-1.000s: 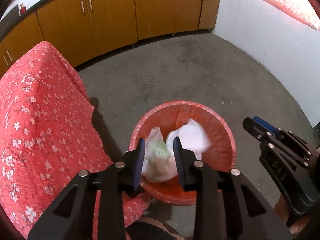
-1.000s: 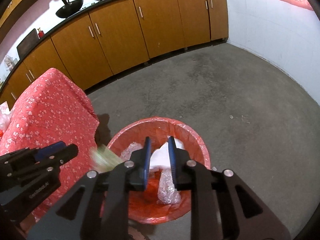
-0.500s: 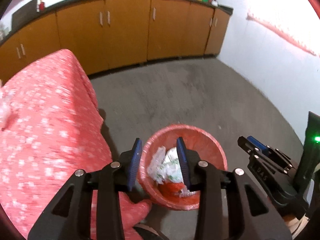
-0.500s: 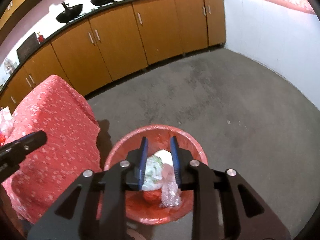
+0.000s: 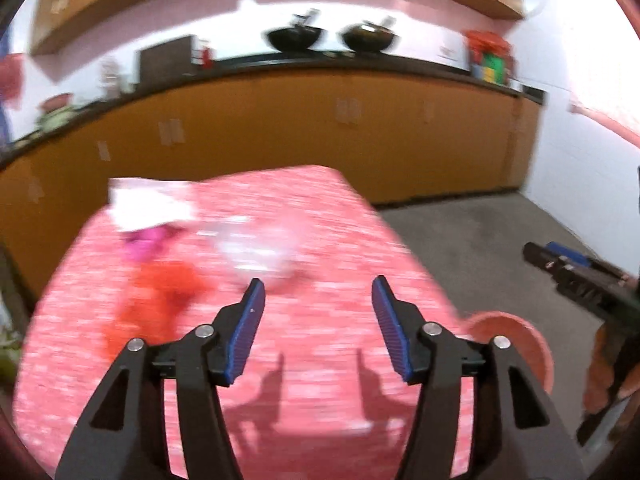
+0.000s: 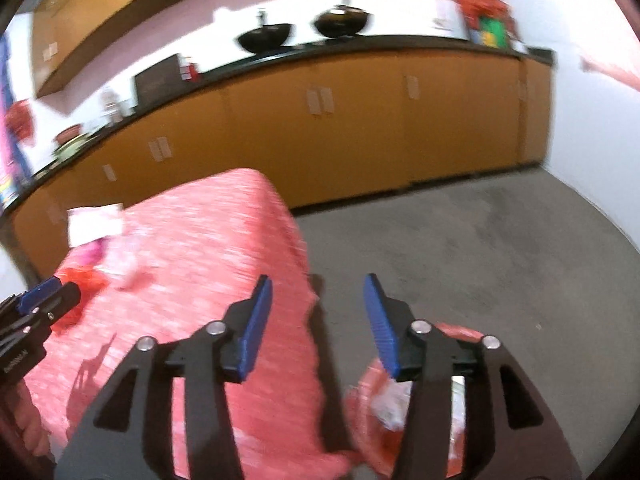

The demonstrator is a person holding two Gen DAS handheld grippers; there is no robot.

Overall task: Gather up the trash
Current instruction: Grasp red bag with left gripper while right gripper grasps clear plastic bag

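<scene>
Both grippers empty, facing the remaining trash on the tabletop.

Left gripper (image 5: 318,294) and right gripper (image 6: 318,292) show jaws spread wide, holding nothing. Blurred scraps lie on the red cloth: clear plastic wrapper (image 5: 260,250), red piece (image 5: 162,296), white paper (image 5: 148,206). The bin (image 5: 516,338) stands beside the tabletop. Likely step: reaching; next, close on the nearest scrap.

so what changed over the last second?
Both claws, left and right, let their trash drop into the red bin, opened wide and swung up from it toward the table. Trash left there: white paper, clear plastic, red wrapper. Bin unmoved.
</scene>
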